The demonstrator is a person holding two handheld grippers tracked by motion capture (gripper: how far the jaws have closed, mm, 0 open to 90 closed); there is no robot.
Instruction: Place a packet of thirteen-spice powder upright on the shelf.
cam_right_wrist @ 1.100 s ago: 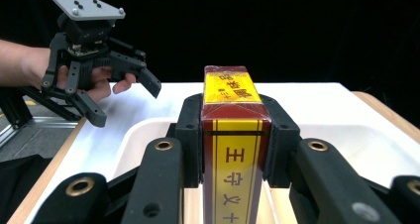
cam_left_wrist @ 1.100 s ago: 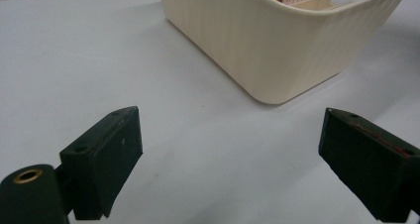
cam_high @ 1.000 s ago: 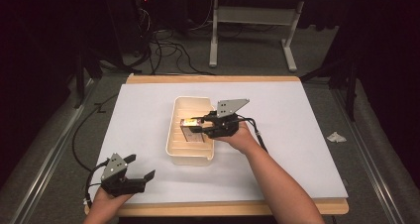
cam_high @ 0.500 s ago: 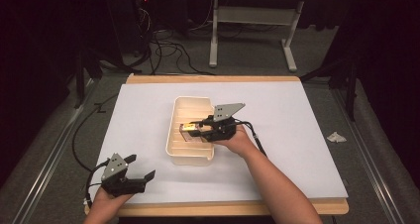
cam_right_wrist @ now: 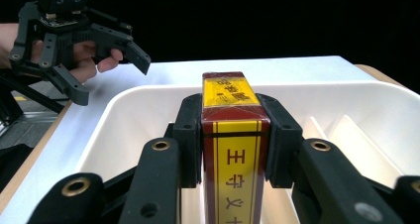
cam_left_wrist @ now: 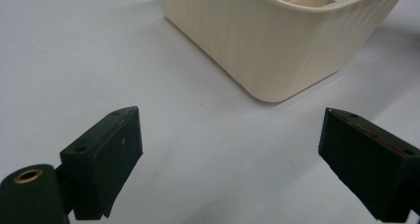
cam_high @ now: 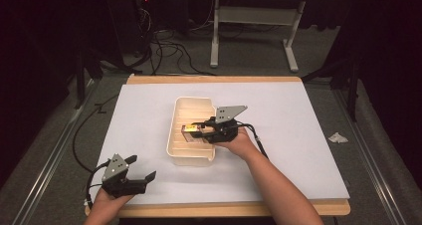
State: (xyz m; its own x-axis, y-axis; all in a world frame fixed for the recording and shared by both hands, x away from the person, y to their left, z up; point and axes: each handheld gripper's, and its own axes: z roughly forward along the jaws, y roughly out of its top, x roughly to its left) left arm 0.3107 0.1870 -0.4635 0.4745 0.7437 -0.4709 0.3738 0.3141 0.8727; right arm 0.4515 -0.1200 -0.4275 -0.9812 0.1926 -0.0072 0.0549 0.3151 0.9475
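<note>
Dark floor with loose cables lies behind the big white table [cam_high: 149, 115], which is flat and smooth with a wooden edge. Since a moment ago the right gripper [cam_high: 201, 130] has slid a little farther over the tub and sits lower in it, while the left gripper [cam_high: 141, 170] has stayed where it was near the front edge. Under the right gripper is the cream tub [cam_high: 185, 158], a plastic box with rounded corners, fine ribbed walls and thin dividers inside. Between the jaws of the right gripper is a small box [cam_right_wrist: 233, 149], hard-edged and shiny, dark red with yellow bands and writing on it. The jaws are pulled in close and press on both long sides of the small box, holding it just inside the tub, near the side closest to the hand. The left gripper is well apart from the tub, down by the person's left hand [cam_high: 107, 205]. Its two black jaws stand wide apart with nothing between them, just above the bare table.
</note>
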